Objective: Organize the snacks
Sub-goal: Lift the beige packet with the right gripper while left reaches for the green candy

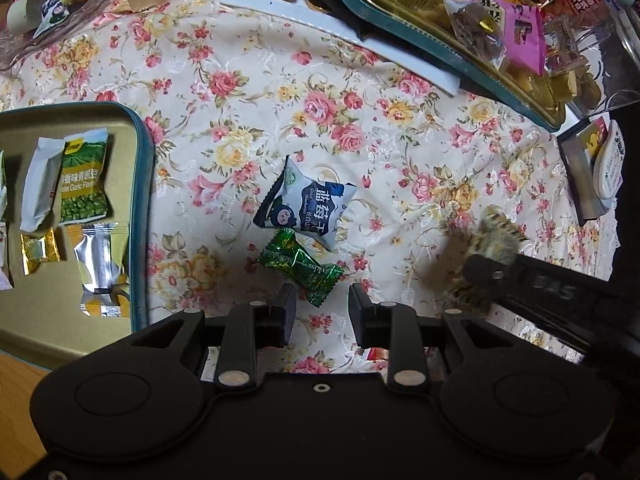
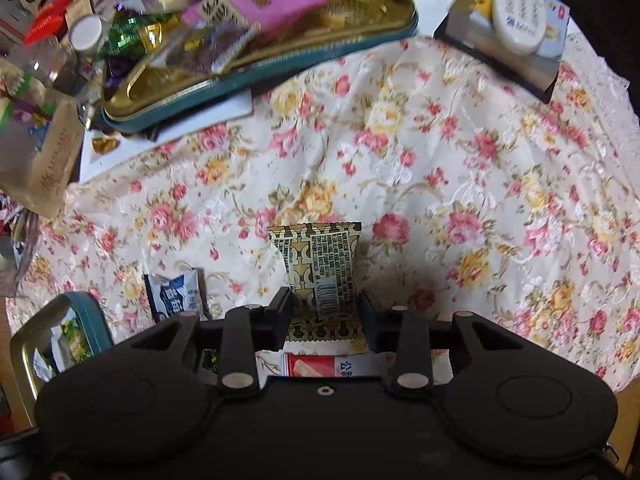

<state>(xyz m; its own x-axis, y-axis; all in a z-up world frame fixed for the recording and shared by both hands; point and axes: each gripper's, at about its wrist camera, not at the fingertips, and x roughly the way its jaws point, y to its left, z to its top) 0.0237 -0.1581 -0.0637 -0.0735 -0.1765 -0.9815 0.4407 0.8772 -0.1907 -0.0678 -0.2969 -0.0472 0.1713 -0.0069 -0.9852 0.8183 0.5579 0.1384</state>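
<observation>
Left gripper (image 1: 322,304), jaws apart, faces the green candy (image 1: 301,266) lying crosswise just ahead; right gripper (image 2: 325,308) clamps a gold packet (image 2: 320,264).

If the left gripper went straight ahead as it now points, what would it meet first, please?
Most likely the green candy, lying just beyond the open left gripper; the blue-and-white packet lies right behind it. Depth is uncertain.

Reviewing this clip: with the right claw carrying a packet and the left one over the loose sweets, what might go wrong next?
1. The gold packet sits in the right claw by its lower end only; it might slip or swing in transit.
2. The green candy touches the blueberry packet, so the open left claw may nudge or catch both.
3. The right claw shows in the left view beside the left one; the two could collide.
</observation>
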